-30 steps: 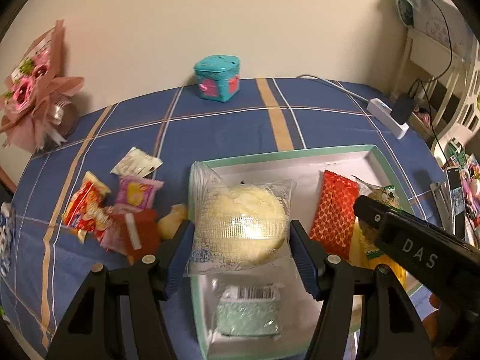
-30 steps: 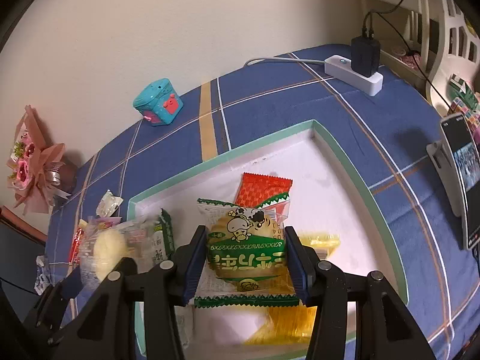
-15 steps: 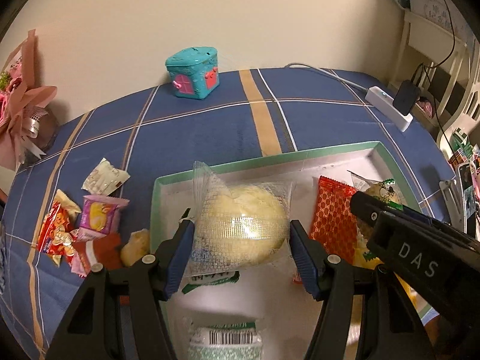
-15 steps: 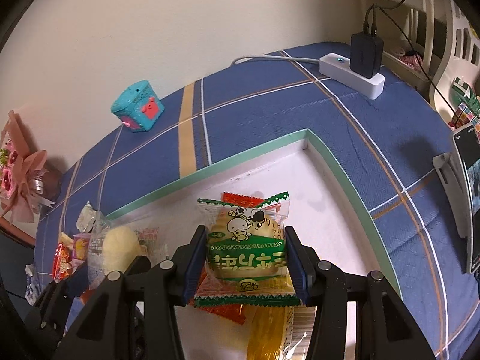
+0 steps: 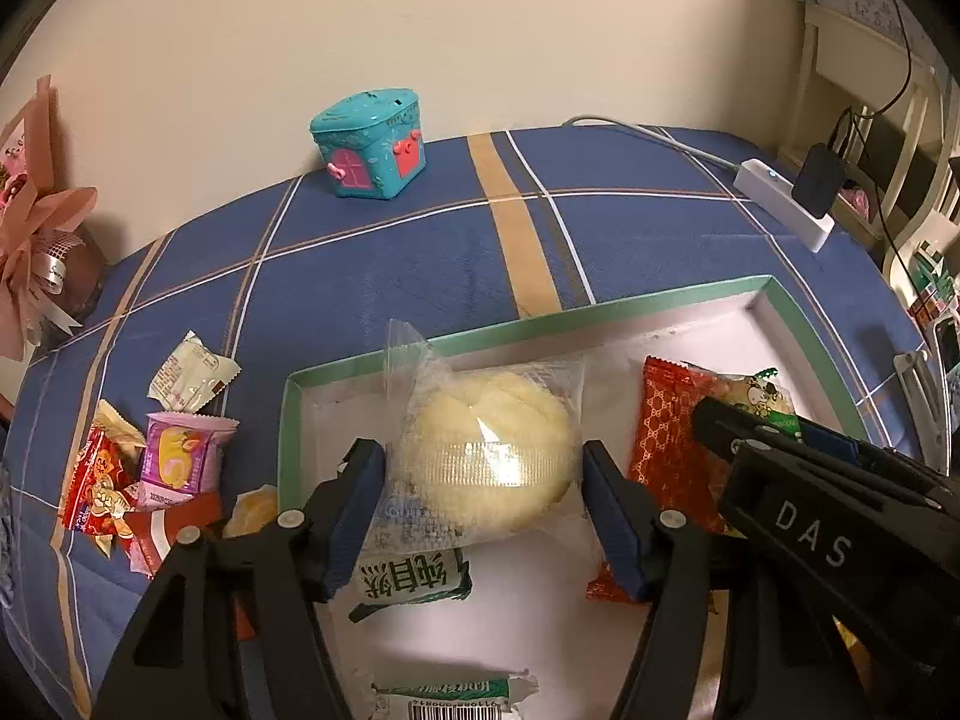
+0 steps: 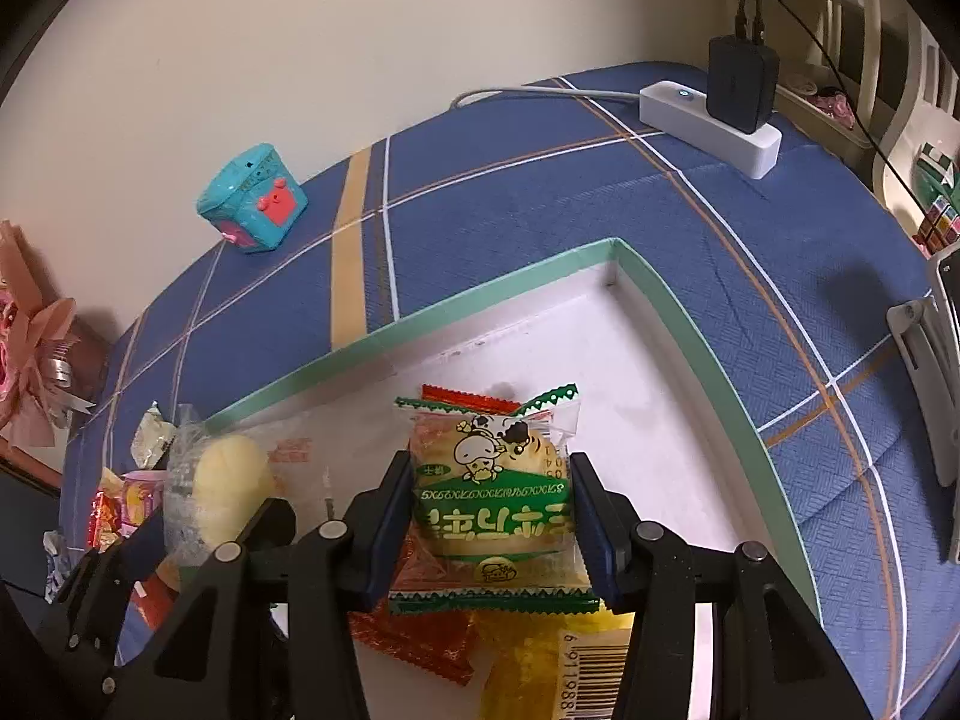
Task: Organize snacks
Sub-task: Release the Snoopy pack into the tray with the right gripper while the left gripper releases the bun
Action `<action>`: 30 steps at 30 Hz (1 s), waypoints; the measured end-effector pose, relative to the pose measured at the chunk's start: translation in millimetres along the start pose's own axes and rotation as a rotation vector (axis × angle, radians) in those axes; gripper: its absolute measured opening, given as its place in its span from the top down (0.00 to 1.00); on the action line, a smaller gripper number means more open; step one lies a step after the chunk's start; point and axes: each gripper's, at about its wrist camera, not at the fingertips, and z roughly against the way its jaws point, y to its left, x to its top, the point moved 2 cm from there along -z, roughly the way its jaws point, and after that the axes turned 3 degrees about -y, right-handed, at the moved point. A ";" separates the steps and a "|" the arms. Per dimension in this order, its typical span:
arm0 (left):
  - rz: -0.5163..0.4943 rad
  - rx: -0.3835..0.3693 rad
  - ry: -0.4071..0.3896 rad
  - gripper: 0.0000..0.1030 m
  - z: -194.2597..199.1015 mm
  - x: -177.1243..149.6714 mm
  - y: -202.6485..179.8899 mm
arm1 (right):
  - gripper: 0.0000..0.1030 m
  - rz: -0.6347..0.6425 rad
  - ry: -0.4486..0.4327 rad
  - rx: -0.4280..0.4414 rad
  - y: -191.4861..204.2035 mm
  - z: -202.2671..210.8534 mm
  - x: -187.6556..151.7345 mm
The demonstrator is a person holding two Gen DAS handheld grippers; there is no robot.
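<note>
Bun packet between opening left tool pads

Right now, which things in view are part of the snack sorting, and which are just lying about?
Part of the job:
- green-rimmed tray
- clear-wrapped bun, between the opening left gripper fingers
- green cow-print packet, in the right gripper
- red packet in the tray
- loose snacks left of the tray

Lying about:
- teal house-shaped box
- white power strip
- pink bouquet
</note>
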 end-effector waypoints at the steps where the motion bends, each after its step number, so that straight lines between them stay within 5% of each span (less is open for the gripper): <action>1: -0.004 0.003 0.000 0.32 -0.1 -0.2 -0.4 | 0.48 -0.002 0.004 0.001 -0.6 -1.2 -0.2; 6: -0.005 0.000 -0.002 0.26 2.7 0.1 -1.0 | 0.45 0.002 0.011 0.004 -0.8 -1.1 -1.8; 26: 0.072 0.050 0.022 0.05 33.5 -6.8 28.2 | 0.01 0.017 -0.023 -0.016 6.9 30.5 -5.0; 30: 0.104 0.071 0.032 0.00 39.9 -11.0 41.4 | 0.00 0.019 -0.036 -0.009 10.0 38.6 -7.7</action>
